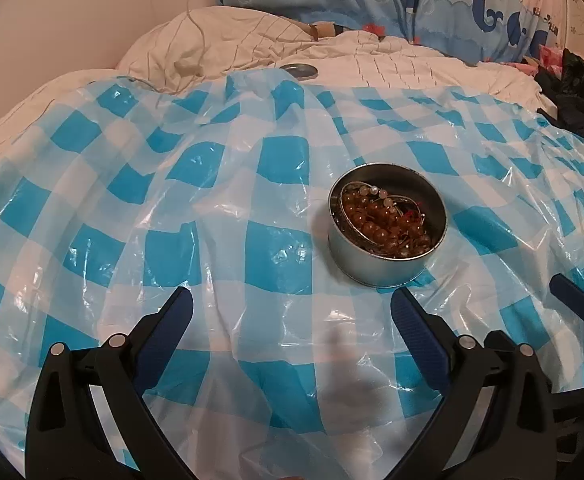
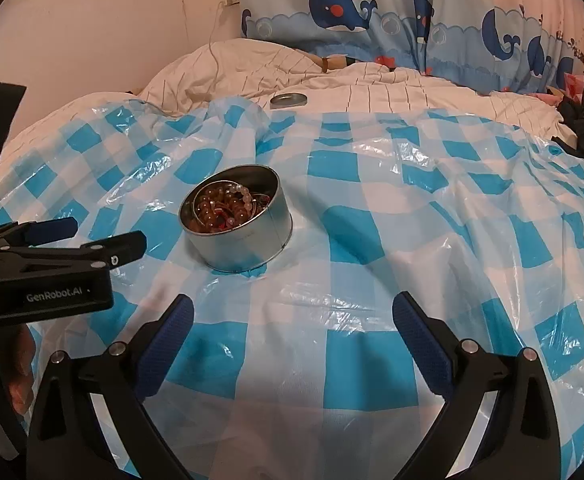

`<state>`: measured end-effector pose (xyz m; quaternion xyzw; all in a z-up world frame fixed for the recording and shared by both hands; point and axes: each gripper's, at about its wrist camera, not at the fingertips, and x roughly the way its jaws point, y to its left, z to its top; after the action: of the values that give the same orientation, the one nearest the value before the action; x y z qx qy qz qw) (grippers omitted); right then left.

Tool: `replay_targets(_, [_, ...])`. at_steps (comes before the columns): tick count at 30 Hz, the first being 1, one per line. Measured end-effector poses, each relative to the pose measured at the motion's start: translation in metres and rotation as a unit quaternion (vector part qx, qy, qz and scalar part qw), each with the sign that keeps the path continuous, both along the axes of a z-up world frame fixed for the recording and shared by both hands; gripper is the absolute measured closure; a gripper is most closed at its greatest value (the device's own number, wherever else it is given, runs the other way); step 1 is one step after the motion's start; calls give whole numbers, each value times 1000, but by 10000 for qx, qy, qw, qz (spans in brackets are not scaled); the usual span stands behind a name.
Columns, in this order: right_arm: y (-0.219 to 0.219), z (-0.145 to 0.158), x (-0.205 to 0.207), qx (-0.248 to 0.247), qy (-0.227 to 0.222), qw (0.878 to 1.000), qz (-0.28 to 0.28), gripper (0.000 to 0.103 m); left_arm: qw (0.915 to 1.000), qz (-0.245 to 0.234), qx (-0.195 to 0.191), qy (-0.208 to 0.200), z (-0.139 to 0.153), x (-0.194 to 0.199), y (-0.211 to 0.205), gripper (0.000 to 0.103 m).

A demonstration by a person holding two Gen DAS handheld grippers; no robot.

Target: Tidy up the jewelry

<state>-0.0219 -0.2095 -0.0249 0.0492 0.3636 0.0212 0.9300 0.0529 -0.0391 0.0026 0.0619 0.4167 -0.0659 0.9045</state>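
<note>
A round metal tin (image 1: 372, 268) (image 2: 244, 248) stands open on the blue-and-white checked plastic sheet (image 1: 220, 208) (image 2: 372, 208). It holds a tangle of amber bead strings (image 1: 388, 224) (image 2: 220, 208) with a few pale pearls on top. My left gripper (image 1: 292, 308) (image 2: 108, 232) is open and empty, just short of the tin and to its left. My right gripper (image 2: 294, 308) is open too, nothing between its fingers, with the tin ahead and to its left. One of its blue fingers (image 1: 572, 296) shows at the right edge of the left wrist view.
The tin's lid (image 1: 299, 70) (image 2: 288, 100) lies on the white quilt (image 1: 412, 64) beyond the sheet. A whale-print curtain (image 2: 340, 12) hangs behind the bed. Dark clothing (image 1: 580, 100) is heaped at the far right. A hand (image 2: 16, 360) holds the left gripper.
</note>
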Motion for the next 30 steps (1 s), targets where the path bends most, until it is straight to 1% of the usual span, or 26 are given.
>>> replay_targets(6, [-1, -2, 0, 10, 21, 10000, -14, 8, 9999, 155, -62, 4, 2, 2, 6, 8])
replay_targets(30, [-1, -4, 0, -6, 37, 10000, -24, 8, 10000, 97, -21, 10, 3, 0, 4, 8])
